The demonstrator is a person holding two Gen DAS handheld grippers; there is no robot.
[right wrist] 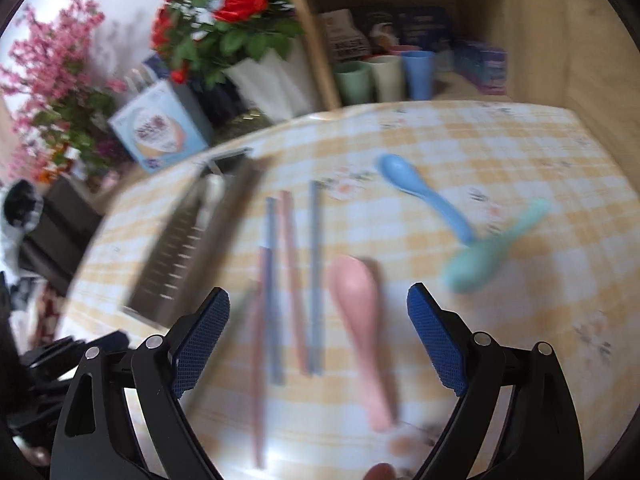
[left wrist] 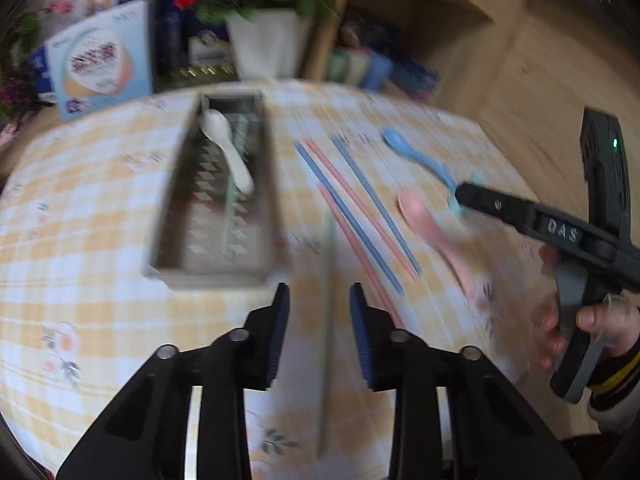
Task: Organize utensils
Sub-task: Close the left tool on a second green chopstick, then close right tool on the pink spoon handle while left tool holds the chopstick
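The grey utensil tray [left wrist: 176, 184] lies lengthwise on the checked desk [left wrist: 80, 240], and it serves as the reference for everything else. Inside it rest a white spoon [left wrist: 228, 148] and a green chopstick [left wrist: 231, 208], so sorting is partly done.

The left gripper [left wrist: 320, 332] hovers just off the tray's near right corner, its fingers [left wrist: 280, 332] drawn to a narrow gap with the second green chopstick [left wrist: 329, 320] running between them. The blur makes contact hard to judge, but a gap shows on either side of the stick, so the pads do not appear to press it yet.

To the right of the tray lie the pink and blue chopsticks [right wrist: 292, 280], side by side and roughly parallel to it. Farther right are the pink spoon [right wrist: 360, 320], then the blue spoon [right wrist: 424, 196] and the teal spoon [right wrist: 488, 252], whose ends cross.

The right gripper [right wrist: 320, 340] hangs over the pink spoon and the nearest chopsticks with its fingers [right wrist: 436, 344] spread wide, gripping nothing.

The step in hand looks like picking up the loose green chopstick to join its mate. Next, the left fingers likely need to close fully on the thin stick, lift it clear and lay it lengthwise in the tray; a thin stick may slip or pivot.
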